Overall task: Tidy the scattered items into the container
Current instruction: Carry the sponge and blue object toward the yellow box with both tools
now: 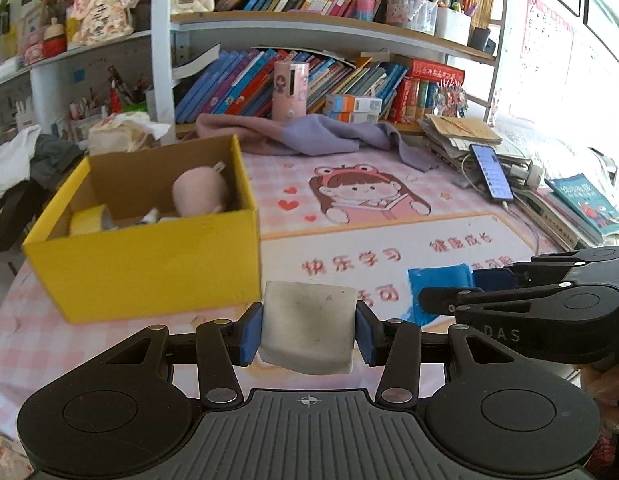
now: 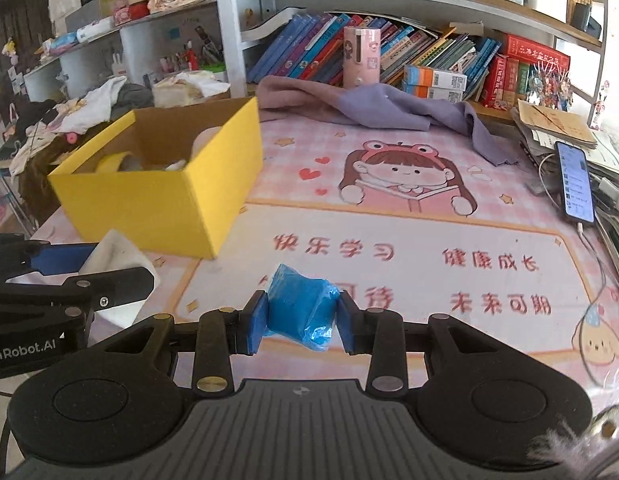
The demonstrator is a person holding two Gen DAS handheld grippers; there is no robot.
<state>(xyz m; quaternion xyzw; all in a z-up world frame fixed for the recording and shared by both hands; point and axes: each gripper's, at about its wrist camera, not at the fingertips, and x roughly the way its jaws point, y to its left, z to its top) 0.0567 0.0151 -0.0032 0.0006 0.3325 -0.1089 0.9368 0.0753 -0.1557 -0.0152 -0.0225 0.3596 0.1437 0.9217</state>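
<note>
While both grippers hold a load, the step in hand looks like carrying to the yellow box (image 1: 149, 264). Left gripper (image 1: 308, 330) fingers clamp a white sponge block (image 1: 308, 326); right gripper (image 2: 301, 322) fingers clamp a blue plastic wad (image 2: 299, 306). Both sit low over the surface (image 2: 409, 216). Next: lift above the box's near wall, then release. Pink pouch (image 1: 201, 196) and tape roll (image 1: 87, 218) already crowd the inside; phone (image 1: 491, 172) lies well apart.

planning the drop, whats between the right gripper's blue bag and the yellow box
Only bare pink desk mat lies between the blue bag and the yellow box, per the right wrist view.
</note>
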